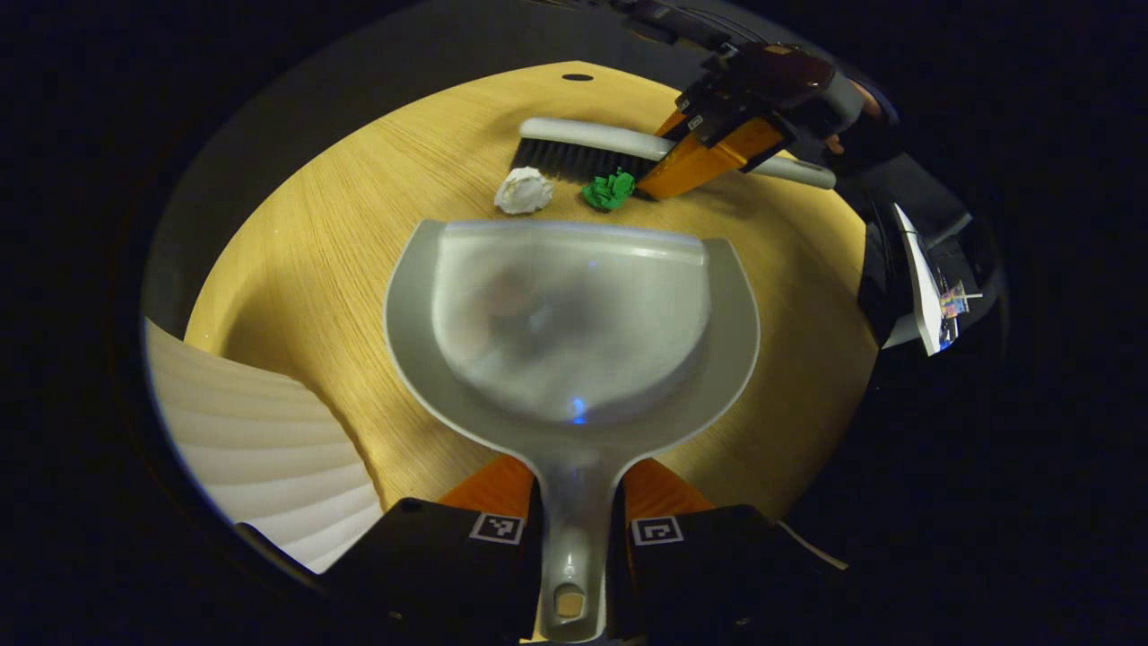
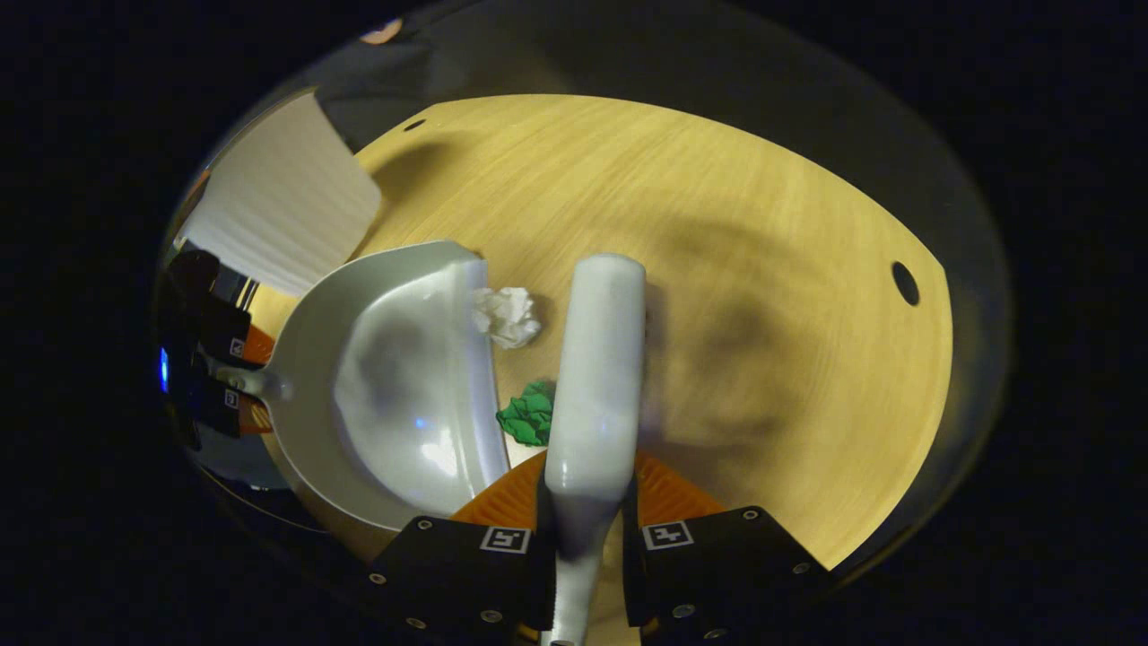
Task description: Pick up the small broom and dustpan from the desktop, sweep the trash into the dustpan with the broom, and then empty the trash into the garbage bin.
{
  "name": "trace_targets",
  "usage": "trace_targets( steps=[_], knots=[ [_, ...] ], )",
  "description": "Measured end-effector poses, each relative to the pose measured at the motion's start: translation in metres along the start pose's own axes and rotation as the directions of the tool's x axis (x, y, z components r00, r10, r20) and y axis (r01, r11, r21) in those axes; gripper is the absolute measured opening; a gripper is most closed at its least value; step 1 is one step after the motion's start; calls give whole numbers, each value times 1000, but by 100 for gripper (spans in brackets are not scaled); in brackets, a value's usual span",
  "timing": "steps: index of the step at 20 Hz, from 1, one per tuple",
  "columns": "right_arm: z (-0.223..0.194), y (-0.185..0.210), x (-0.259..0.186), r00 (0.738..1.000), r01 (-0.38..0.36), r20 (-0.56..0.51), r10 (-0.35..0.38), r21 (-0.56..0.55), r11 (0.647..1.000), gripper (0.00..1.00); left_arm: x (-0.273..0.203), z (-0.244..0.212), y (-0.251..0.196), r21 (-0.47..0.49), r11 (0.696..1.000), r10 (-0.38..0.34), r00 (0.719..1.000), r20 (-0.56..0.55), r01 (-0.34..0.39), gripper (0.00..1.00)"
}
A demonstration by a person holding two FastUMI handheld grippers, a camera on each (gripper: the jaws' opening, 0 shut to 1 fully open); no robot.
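1. Left gripper (image 1: pixel 574 529): jaws clamped on the dustpan (image 1: pixel 574 314) handle; keep its lip flat on the worktop (image 1: pixel 296 269).
2. Right gripper (image 2: pixel 587 529): jaws closed on the broom (image 2: pixel 596 377); drag bristles low.
3. White wad (image 1: pixel 524 191) and green scrap (image 1: pixel 609 189) lie between lip and bristles; sweep them inward together.

The dustpan (image 1: pixel 574 323) is showing pale glossy grey. The broom (image 1: pixel 583 148) is pairing a light grey back with black bristles. One paper wad (image 1: pixel 523 191) is looking white, the other (image 1: pixel 610 190) bright green. The counter (image 2: pixel 762 269) is displaying yellowish wood grain. A white ribbed bin (image 1: pixel 260 449) is standing beside it.
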State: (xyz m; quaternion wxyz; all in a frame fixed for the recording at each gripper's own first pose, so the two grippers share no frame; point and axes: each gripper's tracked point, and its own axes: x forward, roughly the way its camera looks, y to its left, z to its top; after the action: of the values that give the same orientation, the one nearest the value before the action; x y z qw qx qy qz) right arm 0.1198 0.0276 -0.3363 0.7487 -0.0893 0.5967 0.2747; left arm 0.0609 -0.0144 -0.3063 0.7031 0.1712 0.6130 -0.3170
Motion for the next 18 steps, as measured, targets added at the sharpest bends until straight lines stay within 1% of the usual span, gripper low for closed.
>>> trace_targets(
  steps=[2,3,4,6,7,8,9,11,12,14,15,16,18],
  knots=[
    [1,17,-5,999,-41,-1,41,-61,997,30,-1,-1,-1,9,1000,4,1000,-1,-4,29],
    [2,25,-7,998,-60,-3,60,-81,995,30,1,-1,1,4,1000,3,1000,1,-3,32],
    [1,37,-8,996,-86,-6,86,-100,991,30,0,-1,-1,2,1000,4,1000,4,-4,29],
    [-1,60,-13,989,-146,-12,145,-136,980,30,2,-1,0,-13,1000,4,1000,17,-4,29],
    [1,66,-15,988,-154,-10,154,-149,977,30,4,-1,-1,-23,1000,2,1000,26,-2,29],
    [4,63,-16,990,-137,5,140,-155,978,30,5,-3,0,-32,999,5,999,34,-4,29],
    [7,59,-19,992,-119,21,123,-136,984,31,7,-8,-2,-40,999,3,999,40,-1,29],
    [12,54,-22,993,-94,69,98,-61,994,31,11,-14,-1,-71,997,12,998,57,-8,29],
    [15,45,-24,993,-62,95,64,-19,998,30,13,-16,-1,-90,996,24,997,73,-18,29],
    [9,25,-32,993,-9,119,0,70,998,30,15,-17,-9,-157,987,24,995,92,-9,29],
    [4,16,-36,992,9,127,-24,116,993,30,16,-19,-9,-198,980,28,995,95,-9,29],
    [-3,5,-40,990,34,132,-57,170,985,30,16,-19,-7,-239,971,47,994,100,-22,29],
    [-28,-12,-43,984,91,122,-128,272,958,31,14,-22,-3,-336,940,87,991,99,-48,29]
  ],
)
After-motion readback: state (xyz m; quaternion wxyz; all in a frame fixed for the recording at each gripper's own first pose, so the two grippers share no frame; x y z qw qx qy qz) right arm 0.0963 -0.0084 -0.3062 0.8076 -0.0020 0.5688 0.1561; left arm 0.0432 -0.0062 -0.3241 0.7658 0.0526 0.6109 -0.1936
